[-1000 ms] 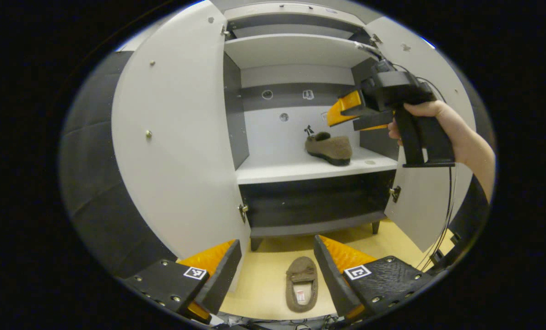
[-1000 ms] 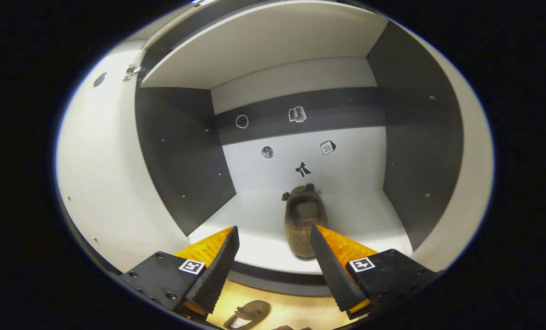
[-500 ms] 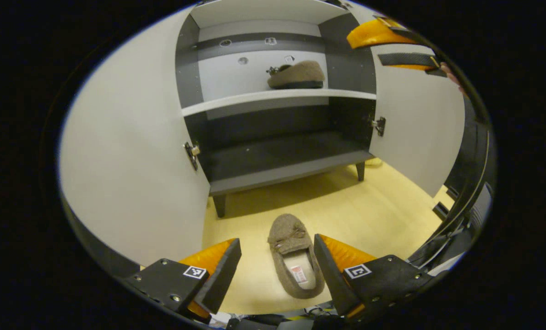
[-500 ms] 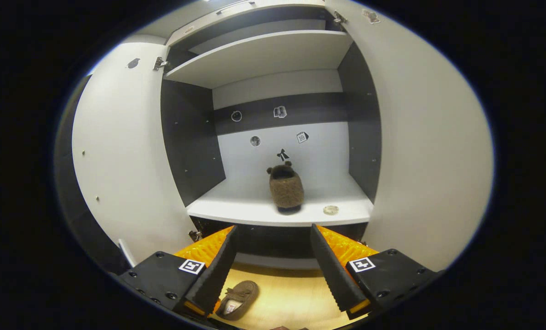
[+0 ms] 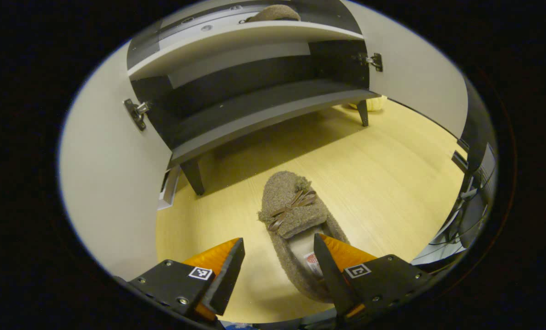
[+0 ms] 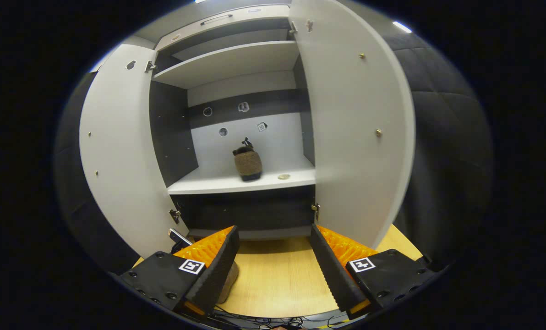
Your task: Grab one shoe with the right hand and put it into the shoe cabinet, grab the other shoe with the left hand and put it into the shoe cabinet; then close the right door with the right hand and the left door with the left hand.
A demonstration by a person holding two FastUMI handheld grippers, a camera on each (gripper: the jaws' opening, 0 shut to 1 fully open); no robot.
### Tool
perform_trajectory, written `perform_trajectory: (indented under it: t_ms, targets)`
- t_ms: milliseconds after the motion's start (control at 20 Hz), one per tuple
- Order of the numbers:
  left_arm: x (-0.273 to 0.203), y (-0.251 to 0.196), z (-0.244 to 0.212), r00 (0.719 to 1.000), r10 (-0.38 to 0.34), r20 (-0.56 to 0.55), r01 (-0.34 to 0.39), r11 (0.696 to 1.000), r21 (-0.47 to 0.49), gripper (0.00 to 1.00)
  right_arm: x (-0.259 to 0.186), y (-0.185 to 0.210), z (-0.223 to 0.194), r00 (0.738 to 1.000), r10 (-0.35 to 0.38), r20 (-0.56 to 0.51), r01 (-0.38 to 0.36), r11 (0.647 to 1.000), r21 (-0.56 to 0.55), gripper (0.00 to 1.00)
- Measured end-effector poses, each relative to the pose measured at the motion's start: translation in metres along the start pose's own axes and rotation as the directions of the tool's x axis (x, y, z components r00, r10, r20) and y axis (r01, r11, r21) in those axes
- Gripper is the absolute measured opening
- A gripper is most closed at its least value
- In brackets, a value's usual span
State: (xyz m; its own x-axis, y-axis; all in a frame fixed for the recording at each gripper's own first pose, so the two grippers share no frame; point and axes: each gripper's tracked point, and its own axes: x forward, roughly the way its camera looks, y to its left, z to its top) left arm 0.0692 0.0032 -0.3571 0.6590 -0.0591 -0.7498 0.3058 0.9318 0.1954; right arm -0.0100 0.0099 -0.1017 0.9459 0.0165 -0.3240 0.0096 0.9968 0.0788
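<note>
A brown fuzzy slipper (image 5: 296, 220) with a bow lies on the wooden floor before the shoe cabinet (image 5: 254, 119), toe toward the cabinet. My left gripper (image 5: 277, 270) hangs open just above its heel end, one finger on each side, not touching. The other slipper (image 6: 248, 163) stands on the cabinet's white middle shelf (image 6: 218, 184); its top also peeks at the upper edge (image 5: 273, 13) of the left gripper view. My right gripper (image 6: 273, 261) is open with nothing between its fingers, well back from the cabinet. A bit of the floor slipper (image 6: 229, 284) shows behind its left finger.
Both white cabinet doors stand open: left door (image 6: 117, 156) and right door (image 6: 355, 137). A small round thing (image 6: 283, 176) lies on the shelf right of the slipper. Cables (image 6: 264, 318) run along the floor's near edge. A dark padded wall (image 6: 442, 151) rises at the right.
My left gripper has dropped toward the floor slipper, which now sits large between its fingers. My right gripper has pulled back out of the cabinet, leaving the other slipper on the shelf.
</note>
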Motion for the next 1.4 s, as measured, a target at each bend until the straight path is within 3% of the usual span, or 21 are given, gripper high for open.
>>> perform_trajectory:
  t_ms: [50,100,200,250,350,400,450,500,550,700,750,850,1100,1400]
  targets:
    - [0.009,0.001,-0.003,1.0,0.012,-0.004,-0.012,1.0,0.021,0.97,-0.01,-0.011,-0.012,0.999,-0.029,-0.014,0.029,0.999,0.013,0.98]
    - [0.021,0.006,-0.003,0.999,0.035,0.0,-0.035,0.998,0.045,0.9,-0.021,-0.021,-0.023,0.998,-0.061,-0.029,0.062,0.997,0.035,0.98]
    - [0.036,0.008,-0.003,0.999,0.029,-0.015,-0.029,0.999,0.034,0.42,-0.04,-0.046,-0.045,0.99,-0.123,-0.062,0.125,0.992,0.034,0.98]
    - [0.037,0.014,0.001,1.0,0.01,0.002,-0.01,1.0,0.019,0.55,-0.047,-0.065,-0.051,0.981,-0.176,-0.076,0.177,0.984,0.009,0.99]
    - [0.039,0.01,0.002,1.0,-0.007,-0.002,0.007,1.0,0.008,0.45,-0.063,-0.097,-0.048,0.961,-0.27,-0.068,0.269,0.963,-0.016,0.99]
    - [0.041,0.011,0.001,1.0,-0.014,-0.009,0.015,1.0,0.011,0.54,-0.07,-0.111,-0.045,0.949,-0.309,-0.063,0.309,0.951,-0.011,0.99]
    - [0.042,0.01,0.003,1.0,-0.025,-0.006,0.025,1.0,0.008,0.46,-0.075,-0.122,-0.044,0.939,-0.338,-0.06,0.339,0.941,0.001,0.99]
    - [0.042,0.008,0.004,0.999,-0.042,0.001,0.042,0.999,0.003,0.55,-0.08,-0.13,-0.042,0.93,-0.364,-0.057,0.365,0.931,0.016,0.98]
    - [0.05,0.004,0.0,0.997,-0.074,0.004,0.074,0.997,-0.019,0.48,-0.084,-0.14,-0.041,0.921,-0.387,-0.051,0.388,0.921,0.029,0.98]
    - [0.044,0.004,0.0,0.997,-0.073,-0.006,0.072,0.994,-0.076,0.27,-0.094,-0.158,-0.042,0.903,-0.426,-0.047,0.428,0.902,0.053,0.98]
    - [0.045,0.014,-0.002,1.0,-0.024,-0.009,0.024,0.997,-0.07,0.22,-0.096,-0.162,-0.043,0.899,-0.435,-0.05,0.438,0.898,0.053,0.99]
    - [0.049,0.014,-0.001,1.0,-0.026,-0.013,0.024,0.995,-0.095,0.05,-0.098,-0.166,-0.048,0.894,-0.443,-0.065,0.446,0.893,0.058,0.98]
    - [0.038,0.022,0.02,0.996,-0.085,-0.014,0.083,0.989,-0.126,0.04,-0.107,-0.179,-0.044,0.878,-0.475,-0.062,0.479,0.873,0.09,0.99]
    - [0.011,0.035,0.062,0.995,-0.089,0.051,0.096,0.984,-0.151,0.04,-0.132,-0.21,-0.032,0.832,-0.554,-0.034,0.554,0.825,0.11,0.98]
